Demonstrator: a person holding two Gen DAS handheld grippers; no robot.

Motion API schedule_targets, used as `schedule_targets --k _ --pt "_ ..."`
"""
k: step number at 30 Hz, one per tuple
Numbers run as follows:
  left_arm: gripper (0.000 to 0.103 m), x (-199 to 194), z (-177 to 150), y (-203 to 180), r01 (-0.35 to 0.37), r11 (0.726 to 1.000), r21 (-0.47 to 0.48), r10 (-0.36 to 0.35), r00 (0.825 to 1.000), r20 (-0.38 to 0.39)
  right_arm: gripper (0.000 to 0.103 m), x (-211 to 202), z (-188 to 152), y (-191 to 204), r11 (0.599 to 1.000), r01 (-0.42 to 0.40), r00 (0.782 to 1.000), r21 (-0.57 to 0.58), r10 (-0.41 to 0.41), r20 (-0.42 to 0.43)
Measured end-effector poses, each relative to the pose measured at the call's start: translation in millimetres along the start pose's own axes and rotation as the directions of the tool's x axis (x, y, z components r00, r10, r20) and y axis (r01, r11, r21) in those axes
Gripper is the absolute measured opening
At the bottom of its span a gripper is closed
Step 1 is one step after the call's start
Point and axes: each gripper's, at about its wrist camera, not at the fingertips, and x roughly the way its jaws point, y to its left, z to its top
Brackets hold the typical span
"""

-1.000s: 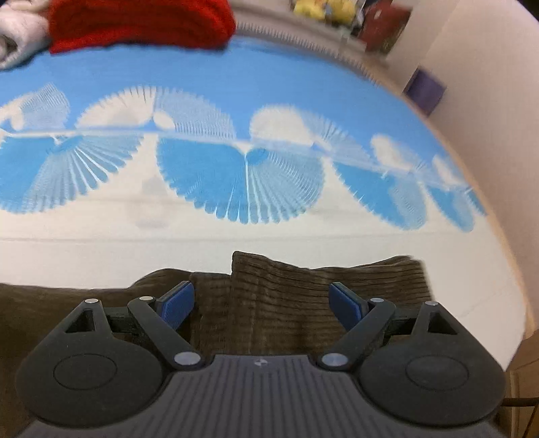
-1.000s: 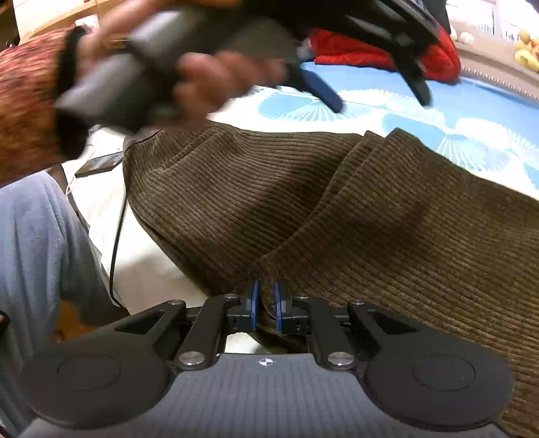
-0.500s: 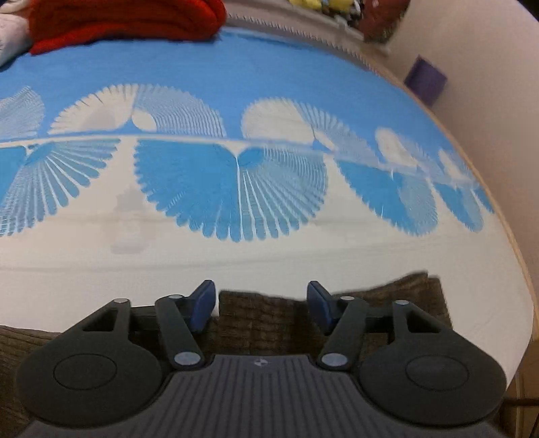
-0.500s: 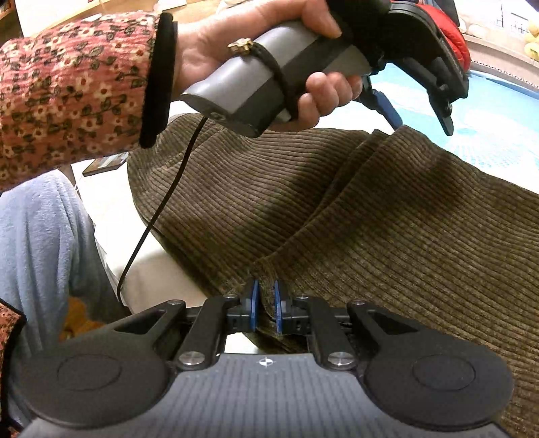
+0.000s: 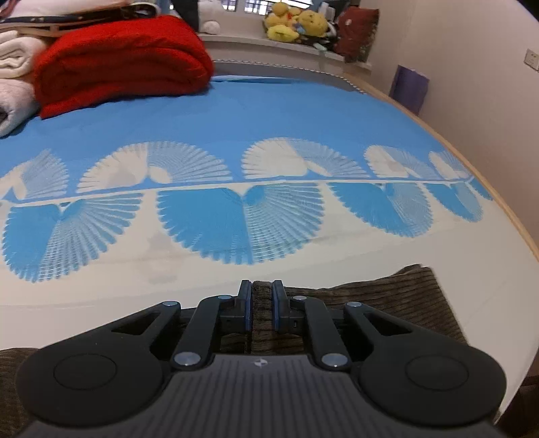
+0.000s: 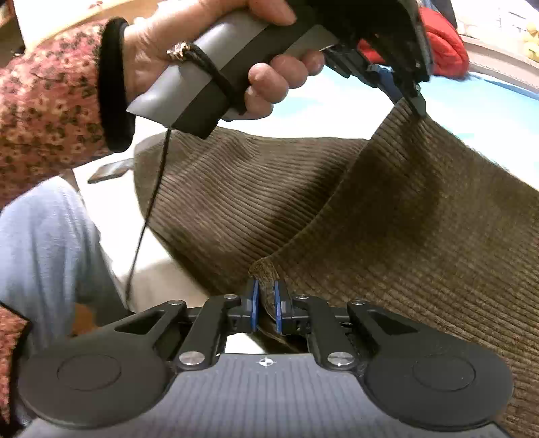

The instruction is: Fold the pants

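The brown corduroy pants lay spread on the bed, over the white part of its blue and white fan-patterned cover, with one edge drawn up off the surface. In the right wrist view that raised edge hung from the left tongs, and the cloth fell from there in a slope toward the nearer edge. The left tongs had just been closing, and their blue pads now stood pressed on a ridge of the corduroy, which showed between them. The right tongs were also pinching the pants, with a small fold of the hem standing up between the blue pads.

The left hand gripped the grey handle of its tool above the pants; a ring showed on one finger and a black cord trailed down from the handle. A floral sleeve with a black cuff covered the wrist. A leg in light blue cloth stood at the bed's near side, and a dark flat object, too small to tell, lay on the white cover beside the pants.

Farther up the bed a folded red blanket rested next to white bedding. Yellow plush toys sat on a ledge behind it.
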Motion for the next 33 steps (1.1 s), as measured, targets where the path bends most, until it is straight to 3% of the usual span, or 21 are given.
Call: schedule_targets --k 4,7,8,9,10,11,12,14,17,19,20,21,22,23,25,27,28,29,31,33 --pt "0.014 36 -16 11 -0.049 0.999 -0.002 0.048 0.995 -0.083 0.01 1 -2 7 0.999 -0.004 1.0 -0.038 0.003 -0.018" --pt "0.024 41 -25 6 -0.08 0.997 0.014 0.081 0.996 -0.039 0.012 5 -3 8 0.998 -0.004 0.999 -0.069 0.001 -0.037" --pt "0.044 37 -26 5 -0.086 0.996 0.012 0.087 0.996 -0.03 0.017 4 -2 7 0.998 -0.007 0.999 -0.059 0.005 -0.032" --pt "0.055 33 -26 6 -0.095 0.995 0.009 0.095 0.995 -0.027 0.032 3 -2 5 0.999 -0.024 0.999 -0.043 0.023 -0.031" --pt "0.069 25 -26 6 -0.103 0.995 0.0 0.103 0.994 -0.017 0.04 1 -3 5 0.998 -0.057 0.998 -0.032 0.056 -0.029" --pt "0.071 12 -28 5 -0.106 0.994 -0.01 0.106 0.994 0.019 0.053 -1 -3 7 0.997 -0.075 0.997 -0.034 0.074 -0.025" --pt "0.071 -1 -30 5 -0.088 0.996 -0.016 0.089 0.994 0.058 0.057 -5 -3 9 0.995 -0.087 0.996 -0.041 0.087 -0.02" --pt "0.072 -26 -42 4 -0.015 0.999 -0.035 0.019 0.995 0.1 0.057 -20 -2 8 0.996 -0.078 0.997 -0.054 0.079 0.021" --pt "0.071 -39 -68 -1 0.074 0.995 -0.071 -0.069 0.995 0.075 0.056 -72 3 -21 0.999 0.021 0.983 0.029 -0.026 0.184" --pt "0.07 -40 -89 -10 0.114 0.993 -0.043 -0.112 0.993 0.045 0.055 -112 0 -57 0.976 0.129 0.946 0.174 -0.173 0.272" --pt "0.07 -40 -101 -15 0.126 0.992 -0.017 -0.125 0.992 0.033 0.055 -134 -7 -79 0.944 0.19 0.916 0.271 -0.27 0.296" --pt "0.069 -39 -112 -21 0.13 0.991 0.01 -0.131 0.991 0.022 0.046 -147 -14 -94 0.914 0.231 0.898 0.333 -0.332 0.288" --pt "0.067 -39 -123 -25 0.135 0.99 0.041 -0.136 0.991 0.007 0.028 -157 -24 -108 0.88 0.269 0.885 0.39 -0.386 0.261" --pt "0.067 -41 -132 -26 0.147 0.987 0.061 -0.148 0.989 0.006 0.022 -165 -34 -119 0.855 0.299 0.884 0.424 -0.416 0.215" --pt "0.067 -51 -150 -27 0.166 0.981 0.1 -0.171 0.984 0.042 0.021 -171 -50 -126 0.839 0.343 0.887 0.423 -0.438 0.149" --pt "0.069 -52 -162 -25 0.134 0.983 0.126 -0.141 0.989 0.052 0.021 -166 -62 -125 0.86 0.338 0.914 0.383 -0.397 0.086" --pt "0.071 -47 -169 -25 0.105 0.985 0.134 -0.109 0.994 0.023 0.023 -157 -64 -126 0.878 0.325 0.931 0.352 -0.362 0.041" --pt "0.079 -36 -176 -25 0.067 0.987 0.147 -0.063 0.998 -0.032 0.025 -143 -64 -121 0.881 0.366 0.926 0.299 -0.377 -0.022" --pt "0.086 -34 -186 -21 0.031 0.993 0.114 -0.031 1.0 0.003 0.025 -109 -64 -116 0.86 0.489 0.869 0.147 -0.465 -0.166" --pt "0.086 -36 -186 -16 0.029 0.997 0.073 -0.028 1.0 -0.008 0.025 -94 -66 -100 0.848 0.53 0.838 -0.006 -0.524 -0.153"
